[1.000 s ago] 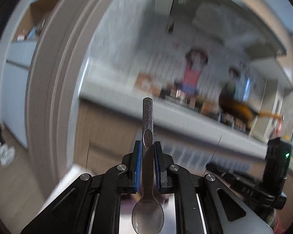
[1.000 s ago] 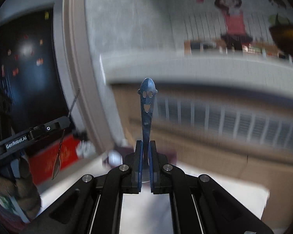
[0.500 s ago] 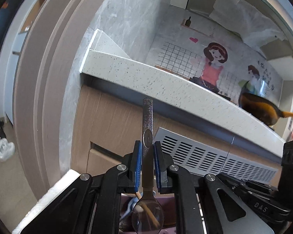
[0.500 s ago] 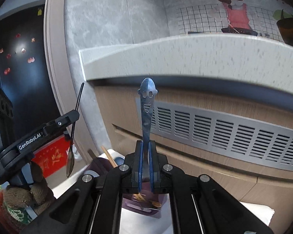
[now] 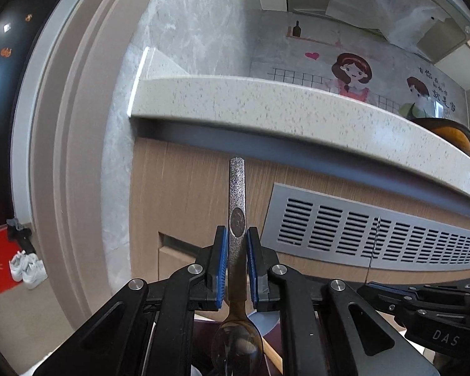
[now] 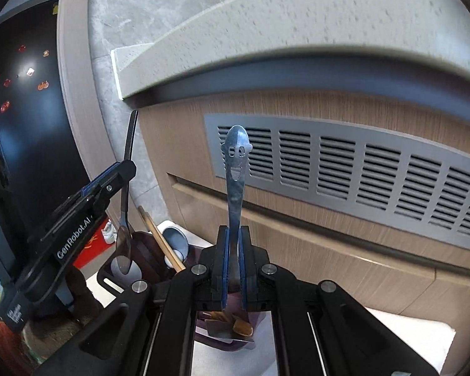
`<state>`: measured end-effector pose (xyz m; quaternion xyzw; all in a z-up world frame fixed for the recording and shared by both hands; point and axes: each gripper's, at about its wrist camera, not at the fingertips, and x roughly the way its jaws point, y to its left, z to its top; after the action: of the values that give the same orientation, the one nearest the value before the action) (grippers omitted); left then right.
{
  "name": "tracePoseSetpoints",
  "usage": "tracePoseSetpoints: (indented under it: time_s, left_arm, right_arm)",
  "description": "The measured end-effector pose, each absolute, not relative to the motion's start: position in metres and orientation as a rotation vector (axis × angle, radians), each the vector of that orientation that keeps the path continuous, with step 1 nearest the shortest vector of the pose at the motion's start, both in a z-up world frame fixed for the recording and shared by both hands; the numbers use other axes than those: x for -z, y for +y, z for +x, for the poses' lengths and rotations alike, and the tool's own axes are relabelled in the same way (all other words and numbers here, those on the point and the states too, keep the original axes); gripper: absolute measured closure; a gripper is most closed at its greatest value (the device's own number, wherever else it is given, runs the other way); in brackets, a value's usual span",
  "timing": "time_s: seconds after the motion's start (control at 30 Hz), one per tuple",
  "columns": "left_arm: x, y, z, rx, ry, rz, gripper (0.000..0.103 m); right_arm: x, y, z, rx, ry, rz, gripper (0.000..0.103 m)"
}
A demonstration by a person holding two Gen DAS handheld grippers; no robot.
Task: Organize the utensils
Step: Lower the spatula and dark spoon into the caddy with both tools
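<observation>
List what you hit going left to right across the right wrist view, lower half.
left gripper shut on the spoon → wooden chopsticks in the dark purple utensil holder → right gripper shut on the smiley-handled utensil → grey vent grille

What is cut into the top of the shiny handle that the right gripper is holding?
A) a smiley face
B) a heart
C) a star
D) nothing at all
A: in the right wrist view, the right gripper is shut on a metal utensil whose handle tip has two eye holes and a smiling mouth cut through it.
</observation>
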<state>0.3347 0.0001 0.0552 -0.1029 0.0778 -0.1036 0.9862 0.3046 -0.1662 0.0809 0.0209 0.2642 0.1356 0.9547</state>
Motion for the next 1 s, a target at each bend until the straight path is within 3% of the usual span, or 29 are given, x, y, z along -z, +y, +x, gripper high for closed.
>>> tracePoseSetpoints:
  time_s: [0.5,0.8,0.83,0.9,0.97,1.0]
  left_arm:
    - [-0.033,0.003,0.318,0.26,0.21,-0.187,0.091]
    - [-0.039,0.009,0.307,0.326,0.396,-0.219,0.089]
    - [-0.042,0.01,0.307,0.352,0.424,-0.221,0.087]
    - [-0.048,0.012,0.307,0.378,0.467,-0.236,0.071]
    - [-0.053,0.016,0.302,0.381,0.481,-0.249,0.049]
    - [-0.056,0.019,0.298,0.373,0.479,-0.248,0.048]
  right_arm:
    - [-0.053,-0.15,0.303,-0.277,0.564,-0.012,0.098]
    - [-0.051,-0.15,0.299,-0.257,0.598,-0.041,0.098]
    - [-0.052,-0.147,0.302,-0.259,0.61,-0.052,0.096]
    - [-0.052,-0.141,0.306,-0.255,0.653,-0.073,0.095]
    - [-0.053,-0.141,0.31,-0.27,0.693,-0.051,0.094]
    - [-0.055,-0.143,0.311,-0.274,0.706,-0.026,0.094]
